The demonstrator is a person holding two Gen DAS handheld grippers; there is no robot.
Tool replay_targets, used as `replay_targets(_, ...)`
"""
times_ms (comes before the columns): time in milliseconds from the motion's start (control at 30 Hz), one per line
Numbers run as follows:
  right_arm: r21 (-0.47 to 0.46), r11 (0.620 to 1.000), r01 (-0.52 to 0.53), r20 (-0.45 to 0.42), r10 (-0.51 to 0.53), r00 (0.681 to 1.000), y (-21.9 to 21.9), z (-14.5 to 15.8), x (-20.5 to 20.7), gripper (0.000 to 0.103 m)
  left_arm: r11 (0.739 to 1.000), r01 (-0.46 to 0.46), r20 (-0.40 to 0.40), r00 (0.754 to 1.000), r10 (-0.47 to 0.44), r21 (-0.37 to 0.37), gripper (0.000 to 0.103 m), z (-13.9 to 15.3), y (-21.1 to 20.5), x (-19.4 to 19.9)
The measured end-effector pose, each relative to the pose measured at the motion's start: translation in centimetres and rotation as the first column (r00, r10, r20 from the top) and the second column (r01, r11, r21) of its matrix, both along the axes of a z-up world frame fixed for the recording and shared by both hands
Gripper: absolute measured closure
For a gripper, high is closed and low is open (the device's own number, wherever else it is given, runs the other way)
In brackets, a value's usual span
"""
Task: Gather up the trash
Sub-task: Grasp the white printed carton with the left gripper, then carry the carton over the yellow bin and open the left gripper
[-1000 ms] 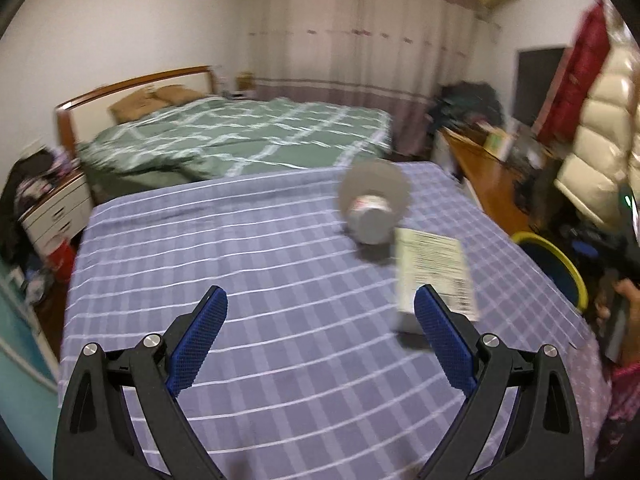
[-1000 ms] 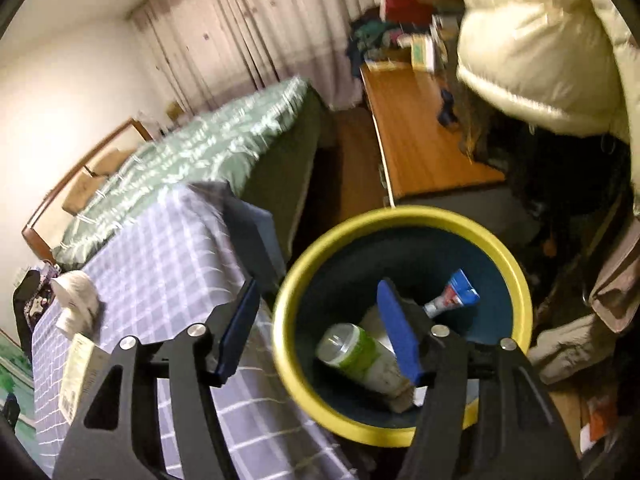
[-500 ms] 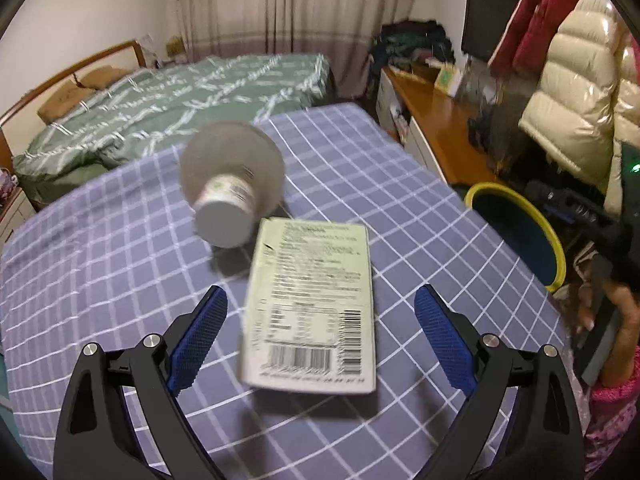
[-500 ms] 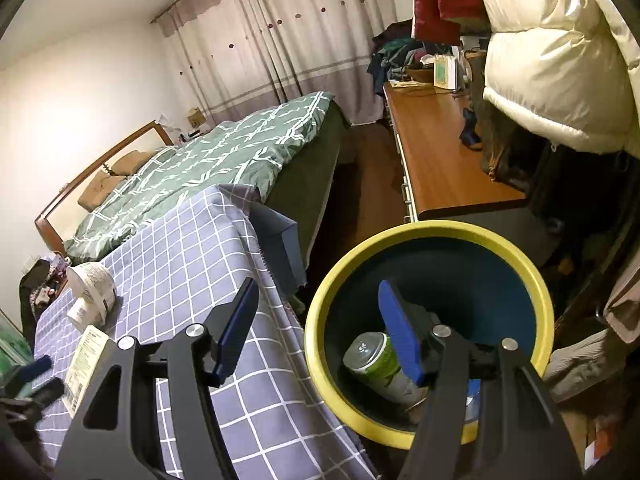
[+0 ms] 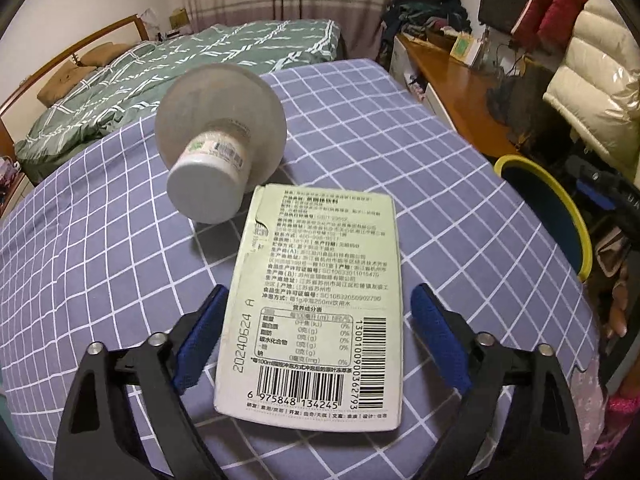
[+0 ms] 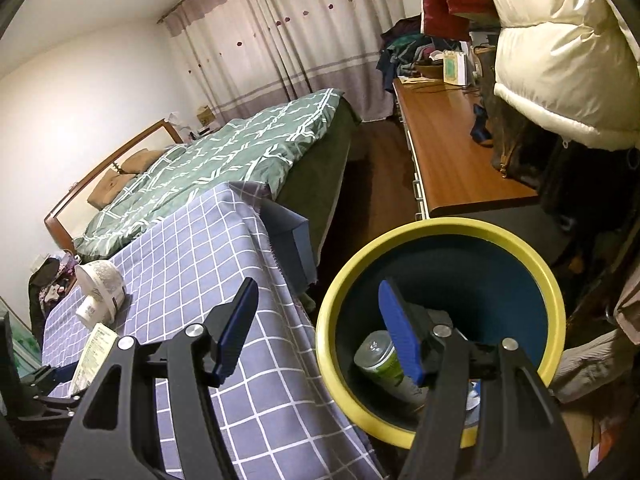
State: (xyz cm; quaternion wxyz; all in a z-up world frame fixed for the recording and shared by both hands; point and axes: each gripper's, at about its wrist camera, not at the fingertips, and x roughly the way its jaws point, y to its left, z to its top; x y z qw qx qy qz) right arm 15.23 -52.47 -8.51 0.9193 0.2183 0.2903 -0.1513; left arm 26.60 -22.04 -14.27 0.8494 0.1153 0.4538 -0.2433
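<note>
Your left gripper [image 5: 316,344] straddles the flat box [image 5: 316,300]: the left jaw is tight against the box's edge, the right jaw has a strip of bare cloth beside it. The jaws have just been closing with the box between them. Just beyond the box's far left corner, the tipped cup [image 5: 220,148] blocks the way forward; far right of it the surface [image 5: 400,152] is bare up to its edge. To the right, the bin [image 6: 440,320] stands beside the surface, its mouth open, with a can [image 6: 378,354] at the bottom. Your right gripper [image 6: 320,332] hangs between surface edge and bin, nothing between its parted jaws.
</note>
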Motion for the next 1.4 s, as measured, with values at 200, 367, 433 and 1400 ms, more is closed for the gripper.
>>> replay_targets(200, 0.004, 1.000, -0.001, 0.003, 0.001, 1.000, -0.1, 0.0, 0.1, 0.043, 1.000, -0.002, -0.013, 1.000, 0.002, 0.008, 0.031, -0.4, -0.2, -0.1)
replay_targets(367, 0.005, 1.000, 0.000, 0.014, 0.000, 1.000, -0.2, 0.0, -0.1, 0.043, 1.000, 0.010, -0.021, 1.000, -0.010, -0.007, 0.032, 0.2, -0.1, -1.4)
replay_targets(433, 0.007, 1.000, 0.001, 0.020, -0.002, 1.000, -0.3, 0.0, -0.2, 0.043, 1.000, 0.023, -0.007, 1.000, -0.023, -0.015, 0.032, 1.0, -0.1, -2.4)
replay_targets(1400, -0.005, 0.986, 0.165, 0.062, -0.165, 0.984, -10.3, 2.3, -13.3, 0.043, 0.900, 0.436, -0.037, 0.899, -0.437, -0.027, 0.032, 2.3, -27.0, -9.6)
